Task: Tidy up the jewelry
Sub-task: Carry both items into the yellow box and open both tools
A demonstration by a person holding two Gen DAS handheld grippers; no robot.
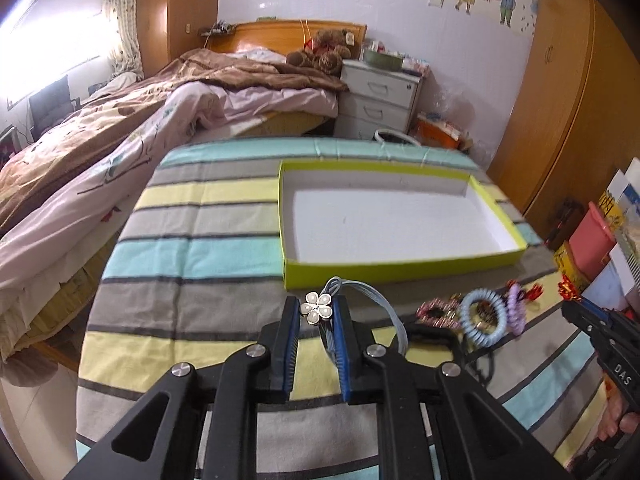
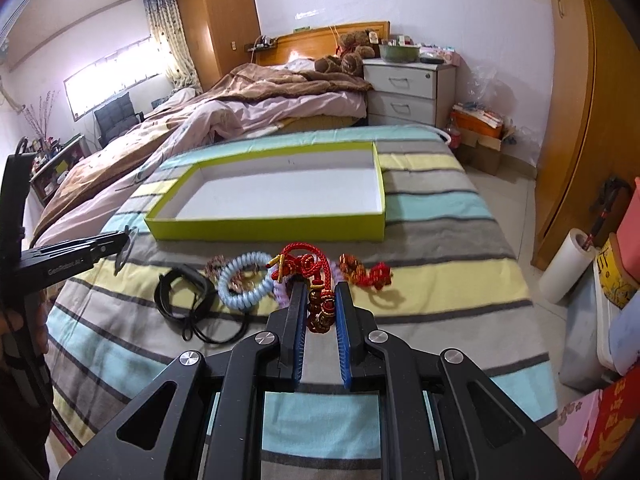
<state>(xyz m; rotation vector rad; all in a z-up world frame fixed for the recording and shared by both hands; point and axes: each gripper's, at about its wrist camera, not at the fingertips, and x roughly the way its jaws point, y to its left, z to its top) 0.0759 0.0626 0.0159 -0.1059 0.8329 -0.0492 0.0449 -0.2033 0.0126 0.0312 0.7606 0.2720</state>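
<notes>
Our left gripper (image 1: 318,314) pinches a half-hidden flower hairband (image 1: 318,308); our right gripper (image 2: 320,304) clamps tangled red beads (image 2: 320,312).

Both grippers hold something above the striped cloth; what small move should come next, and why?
Probably carry both forward over the empty green-rimmed box and release. The left gripper clamps a pearl-flower hair tie, the right gripper a red cord bracelet.

White letters "DAS" on the black right gripper (image 1: 570,307); "GenRobot.AI" printed along the black left gripper (image 2: 128,240)
</notes>
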